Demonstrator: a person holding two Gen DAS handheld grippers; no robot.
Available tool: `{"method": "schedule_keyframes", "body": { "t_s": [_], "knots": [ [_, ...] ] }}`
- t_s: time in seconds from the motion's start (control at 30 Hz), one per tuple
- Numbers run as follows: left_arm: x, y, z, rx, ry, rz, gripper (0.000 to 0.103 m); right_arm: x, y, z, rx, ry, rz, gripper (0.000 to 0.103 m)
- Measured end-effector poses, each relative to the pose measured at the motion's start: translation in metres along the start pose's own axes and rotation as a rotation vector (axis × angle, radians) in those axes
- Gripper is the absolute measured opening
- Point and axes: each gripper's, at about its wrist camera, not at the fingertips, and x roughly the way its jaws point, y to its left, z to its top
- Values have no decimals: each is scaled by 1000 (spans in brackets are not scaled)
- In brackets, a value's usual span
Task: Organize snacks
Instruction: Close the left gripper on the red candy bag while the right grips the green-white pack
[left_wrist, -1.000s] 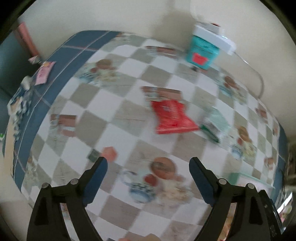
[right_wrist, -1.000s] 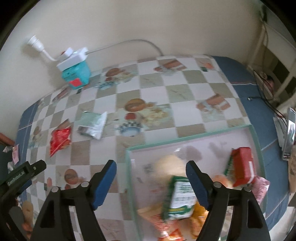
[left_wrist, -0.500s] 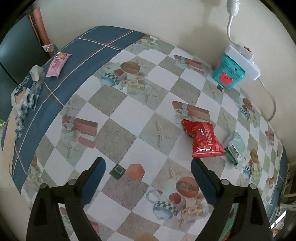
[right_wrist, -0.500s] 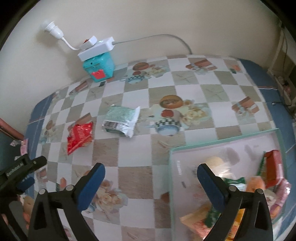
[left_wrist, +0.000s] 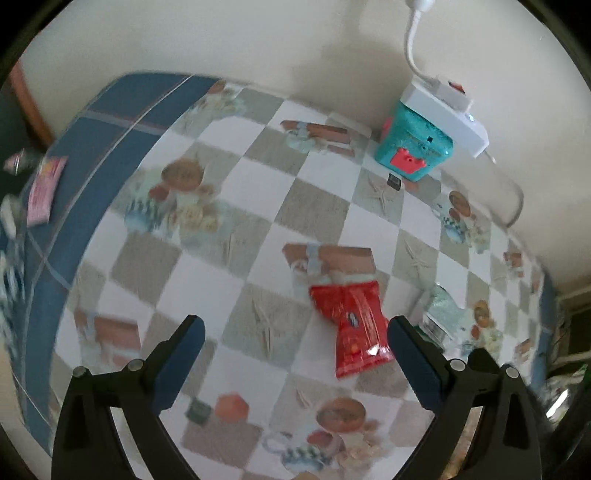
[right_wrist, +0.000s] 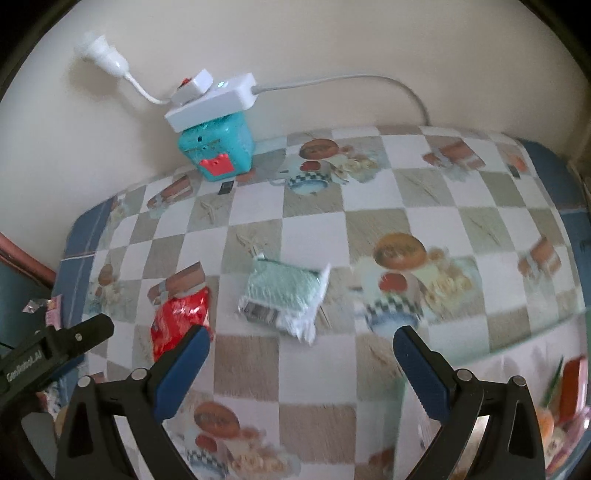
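A red snack packet (left_wrist: 351, 325) lies flat on the checked tablecloth. My left gripper (left_wrist: 294, 325) hangs over it with its jaws opening; the packet sits below, near the right finger, and no pad touches it. A pale green and white packet (right_wrist: 284, 295) lies to the right of the red packet (right_wrist: 181, 321). My right gripper (right_wrist: 301, 332) stands open just short of the green packet, empty. A clear box (right_wrist: 517, 350) with several snacks (right_wrist: 569, 387) in it shows at the lower right of the right wrist view.
A teal toy box (right_wrist: 218, 155) with a white power strip (right_wrist: 210, 99) on top stands against the back wall, its cable trailing right. A pink packet (left_wrist: 42, 192) lies on the cloth's blue border at far left. The left tool's black frame (right_wrist: 55, 343) shows at the left edge.
The right gripper's jaws widened, and it swung left from over the clear box to the green packet. The left gripper came closer to the red packet, which now lies between its fingers.
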Motion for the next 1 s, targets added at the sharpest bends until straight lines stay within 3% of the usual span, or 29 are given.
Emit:
{"method": "schedule_keyframes", "body": {
  "t_s": [0.07,0.23,0.33,0.7,0.8,0.87,1.0],
  "knots": [
    [11,-1,4,-4,38,-7,99,10,6,6,-13,9,-4,101],
    [39,-2,13,-77,140,-120,99,41,17,13,-45,36,-43,100],
    [47,-8,15,-73,161,-105,99,56,23,17,-68,53,-70,99],
    [76,-29,13,-68,236,-112,97,82,21,17,-55,106,-53,75],
    [80,-32,12,-84,246,-124,85,81,19,17,-63,104,-57,72],
    [83,-35,11,-88,260,-119,61,80,17,17,-68,101,-50,70],
    [87,-45,3,-84,251,-103,50,75,10,14,-62,105,-41,67]
  ]
}}
